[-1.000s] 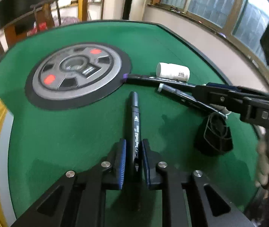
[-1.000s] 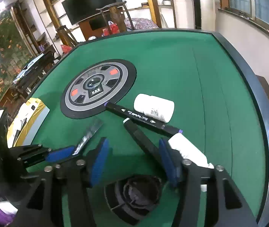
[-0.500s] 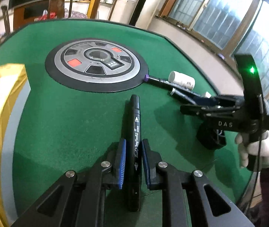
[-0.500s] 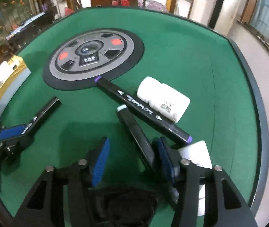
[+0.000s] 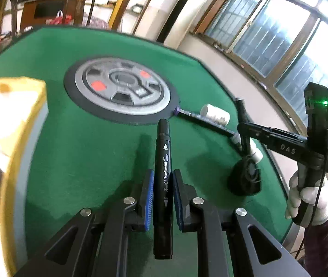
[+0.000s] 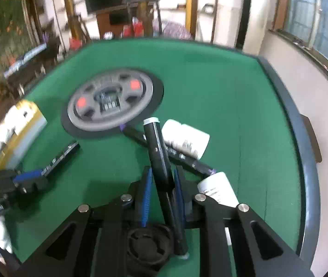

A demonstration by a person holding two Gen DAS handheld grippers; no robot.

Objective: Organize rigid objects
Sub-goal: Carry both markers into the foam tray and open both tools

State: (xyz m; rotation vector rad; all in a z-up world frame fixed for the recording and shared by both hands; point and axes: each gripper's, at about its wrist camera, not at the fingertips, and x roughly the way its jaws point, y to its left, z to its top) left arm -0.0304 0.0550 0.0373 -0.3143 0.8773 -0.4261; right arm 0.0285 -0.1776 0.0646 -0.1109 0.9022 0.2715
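My left gripper (image 5: 162,184) is shut on a black marker (image 5: 164,152), held above the green table (image 5: 83,138). In the right wrist view this gripper (image 6: 29,180) and its marker (image 6: 61,155) show at the left. The jaws of my right gripper (image 6: 161,180) are closing, and its blue pads press a black marker with a white-ringed tip (image 6: 157,147), which tilts up off the felt. A purple-tipped marker (image 6: 187,159) lies on the table beside two white bottles (image 6: 187,138) (image 6: 219,189). A black round holder (image 6: 147,242) lies under the right gripper.
A grey and black round disc (image 5: 120,90) sits mid-table. A yellow and white box (image 5: 14,127) lies at the left. The table's dark rim (image 6: 302,143) runs along the right, with a wall and windows beyond. A gloved hand (image 5: 307,196) holds the right gripper.
The right gripper's jaws closed on the white-tipped marker and raised it off the felt. The left gripper kept its marker and swung leftward, bringing the yellow box further into view.
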